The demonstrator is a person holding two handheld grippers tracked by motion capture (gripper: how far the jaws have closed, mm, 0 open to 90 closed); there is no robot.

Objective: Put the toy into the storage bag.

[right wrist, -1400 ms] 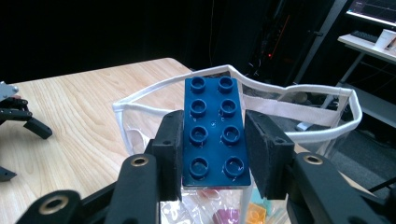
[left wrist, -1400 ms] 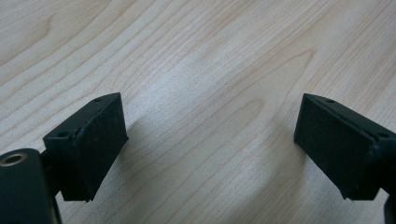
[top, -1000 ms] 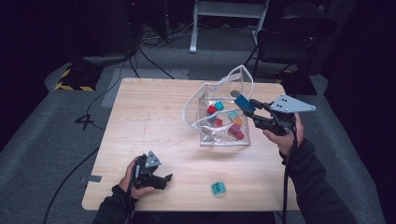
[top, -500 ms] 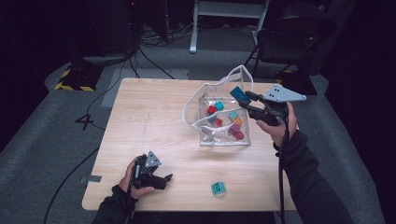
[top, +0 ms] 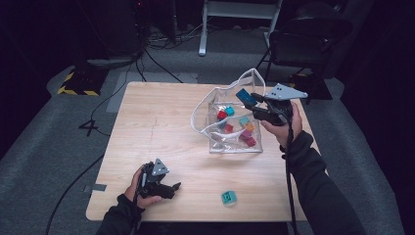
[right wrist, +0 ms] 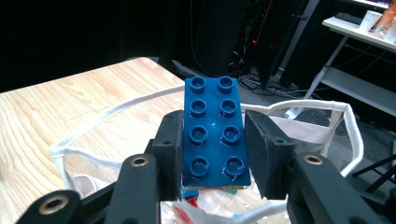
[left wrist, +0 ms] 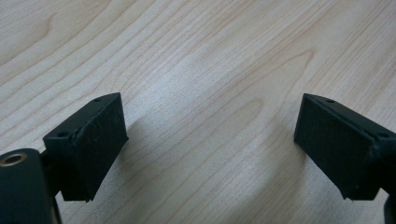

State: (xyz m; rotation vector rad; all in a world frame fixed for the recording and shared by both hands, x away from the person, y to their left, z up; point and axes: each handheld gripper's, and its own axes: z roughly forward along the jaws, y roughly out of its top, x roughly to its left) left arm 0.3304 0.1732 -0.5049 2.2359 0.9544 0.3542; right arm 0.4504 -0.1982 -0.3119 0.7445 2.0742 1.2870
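So the blue brick (right wrist: 215, 133) is clamped flat between the right gripper (right wrist: 212, 140)'s pads, studs facing the camera, and it's hanging right over the open mouth of the clear bag (top: 234, 142). That bag sits toward the far right corner of the desk (top: 156, 122), with its white-trimmed rim (right wrist: 112, 109) gaping up and a handful of red, teal and orange blocks (top: 237, 126) already piled inside. Looks to me like this is the drop-in step: brick carried, not yet let go.

Next move, I'd guess, is to get the brick fully inside that rim and only then open the jaws, since the floppy trim could catch it and bounce it out.

One teal block (top: 228, 197) sits loose near the front edge of the desk, probably next in line. The left gripper (top: 172, 189) rests at the front left, jaws apart with nothing between them, just bare wood.
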